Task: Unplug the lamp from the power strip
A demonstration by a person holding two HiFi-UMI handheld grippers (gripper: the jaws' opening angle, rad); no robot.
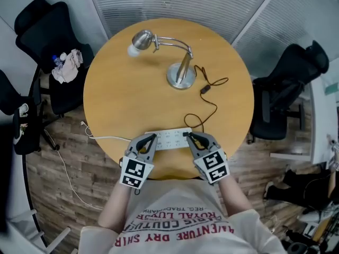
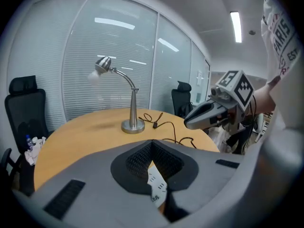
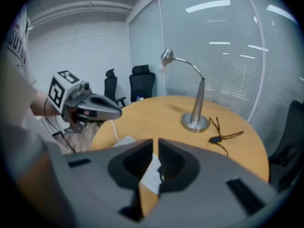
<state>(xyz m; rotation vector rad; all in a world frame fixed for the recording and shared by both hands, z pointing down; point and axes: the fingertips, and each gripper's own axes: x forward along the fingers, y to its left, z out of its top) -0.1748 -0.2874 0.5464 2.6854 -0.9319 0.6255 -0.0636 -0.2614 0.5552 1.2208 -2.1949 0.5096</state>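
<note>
A silver desk lamp (image 1: 180, 73) stands at the far side of the round wooden table (image 1: 122, 89). Its black cord (image 1: 209, 107), with an inline switch (image 1: 204, 89), runs to a plug (image 1: 186, 135) at the right end of the white power strip (image 1: 170, 139) by the near edge. My left gripper (image 1: 150, 139) is shut, its tips at the strip's left end. My right gripper (image 1: 190, 137) is shut just beside the plug, with nothing visibly between its tips. The strip (image 3: 152, 175) shows under the right gripper (image 3: 156, 144), and the strip (image 2: 156, 182) also lies below the left gripper (image 2: 152, 144).
The strip's white cable (image 1: 106, 138) drops off the table's left edge to the wooden floor. Black office chairs stand at the left (image 1: 47, 30) and at the right (image 1: 286, 89); the left chair holds a crumpled cloth (image 1: 68, 66). Glass walls with blinds lie behind the table.
</note>
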